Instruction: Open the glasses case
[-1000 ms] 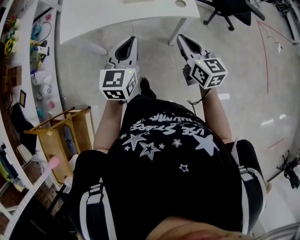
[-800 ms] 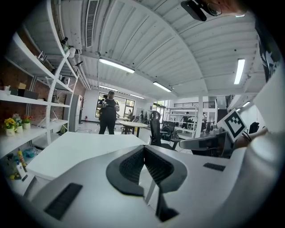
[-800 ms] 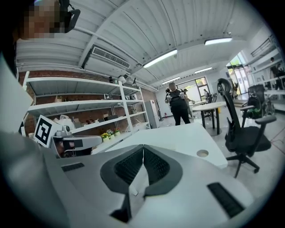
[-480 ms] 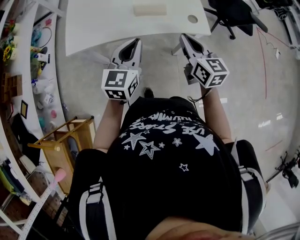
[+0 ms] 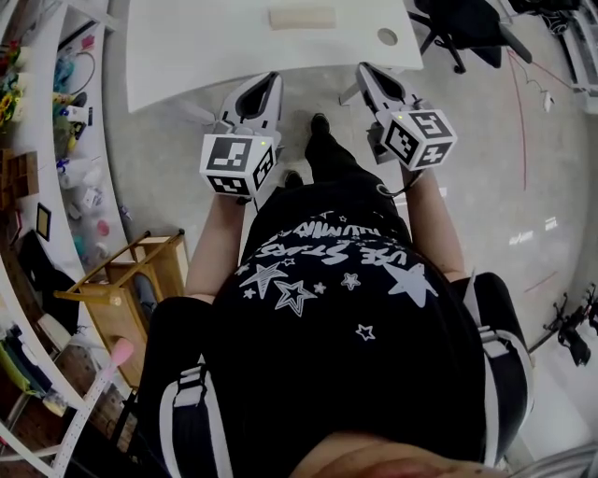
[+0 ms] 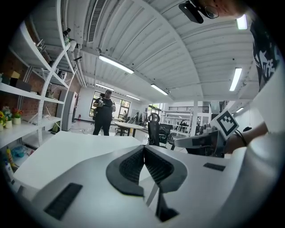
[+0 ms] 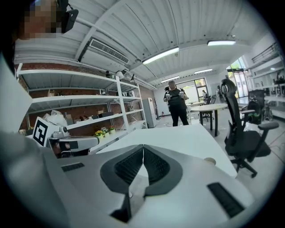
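Jaws: left gripper [image 5: 269, 82], right gripper [image 5: 364, 71] both shut, empty.
Change: I've walked up to table [image 5: 206, 47].
Case [image 5: 301, 18]: untouched, ahead.

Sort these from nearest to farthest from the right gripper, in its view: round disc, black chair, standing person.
1. Round disc, on the white table, low right.
2. Black chair, off the table's right edge.
3. Standing person, far back, middle.

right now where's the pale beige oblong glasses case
Head view, top centre: the case lies on the white table, left of a small round disc.
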